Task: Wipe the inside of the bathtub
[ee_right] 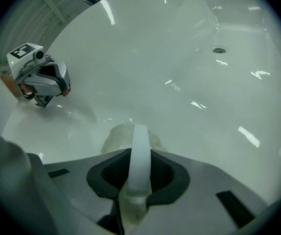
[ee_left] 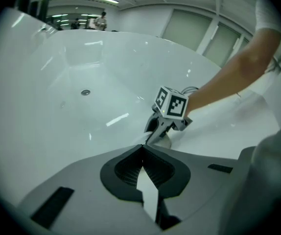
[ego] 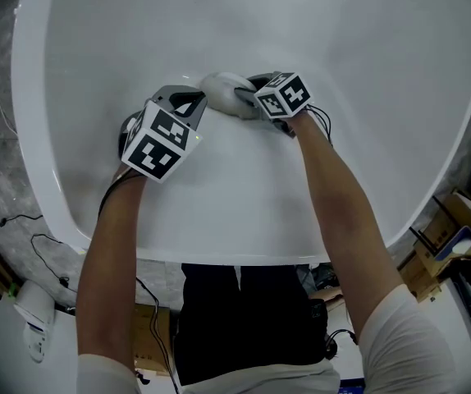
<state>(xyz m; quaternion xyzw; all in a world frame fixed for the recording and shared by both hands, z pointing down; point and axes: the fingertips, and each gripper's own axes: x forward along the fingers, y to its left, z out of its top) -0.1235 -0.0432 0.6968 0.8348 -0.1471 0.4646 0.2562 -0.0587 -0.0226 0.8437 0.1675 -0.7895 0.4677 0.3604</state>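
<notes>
The bathtub (ego: 367,72) was white and glossy, and both grippers worked on its sloping inner wall at the end nearest the person, below the near rim. The right gripper (ee_right: 139,156) was clamped on a pale wiping cloth (ego: 221,83) — a white band of it stood up between the jaws, with the rest bunched against the tub wall just ahead of the tips. The left gripper (ee_left: 143,150) sat just beside it on the same wall, its jaws pressed together with nothing between them, tips pointing toward the cloth. The drain (ee_left: 85,92) lay well apart from both, out on the tub floor toward the far end.
</notes>
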